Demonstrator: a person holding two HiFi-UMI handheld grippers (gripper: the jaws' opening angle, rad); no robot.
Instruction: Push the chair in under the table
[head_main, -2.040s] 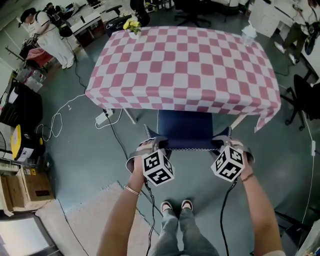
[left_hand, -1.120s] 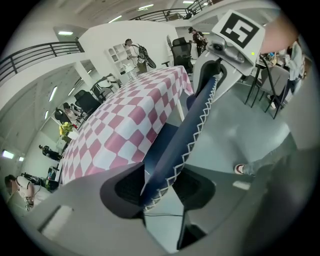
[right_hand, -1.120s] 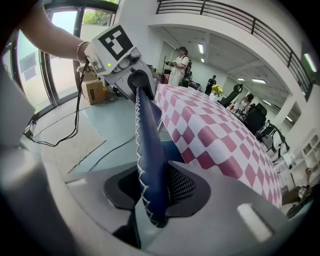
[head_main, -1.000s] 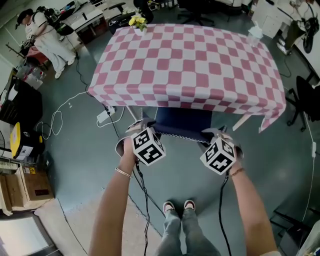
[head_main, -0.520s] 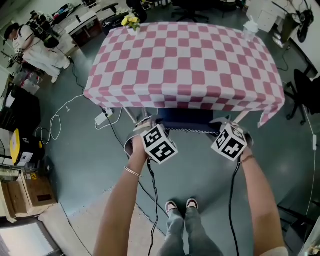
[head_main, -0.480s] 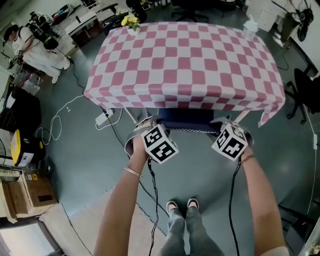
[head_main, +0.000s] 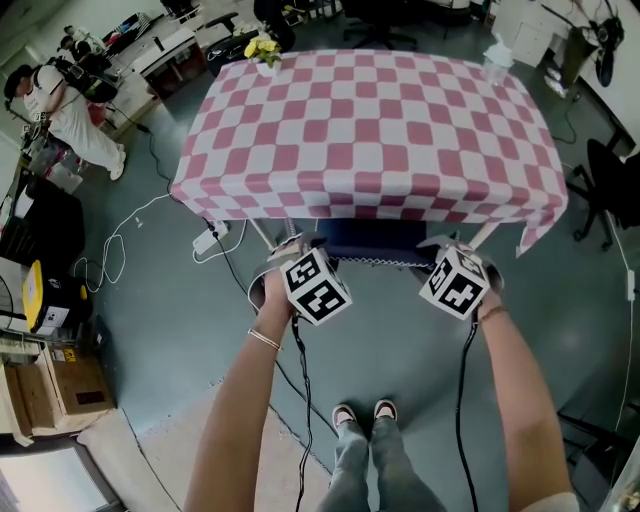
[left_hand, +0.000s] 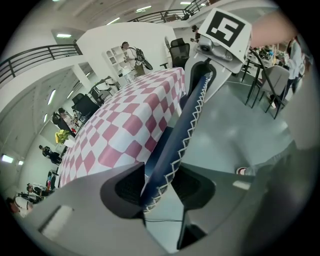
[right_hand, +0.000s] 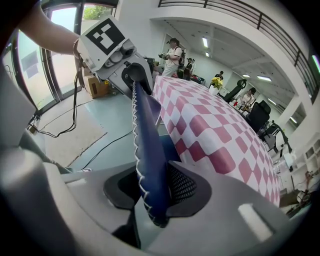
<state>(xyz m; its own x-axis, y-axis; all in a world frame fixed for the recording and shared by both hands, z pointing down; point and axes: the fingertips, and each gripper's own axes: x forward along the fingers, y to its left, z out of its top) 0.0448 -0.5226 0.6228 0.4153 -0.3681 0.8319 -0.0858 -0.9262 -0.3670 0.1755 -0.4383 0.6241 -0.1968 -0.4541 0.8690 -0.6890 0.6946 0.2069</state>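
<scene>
Centre frame, the left claw (head_main: 291, 246) and right claw (head_main: 446, 246) each clench the blue chair (head_main: 375, 240) by its backrest, seat mostly under the checkered bench (head_main: 370, 130); a last forward push seemingly remains.

Table (head_main: 262, 233) under pink checked cloth (head_main: 370, 130), yellow flowers (head_main: 263, 48) at far-left corner, clear container (head_main: 497, 62) far-right

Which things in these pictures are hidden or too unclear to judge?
- Legs and most of the seat of the chair: head view, covered by the checked tablecloth.
- Clear object at the table's far right corner: head view, too small to name.
- Holder of the yellow flowers, far left corner: head view, too small.
</scene>
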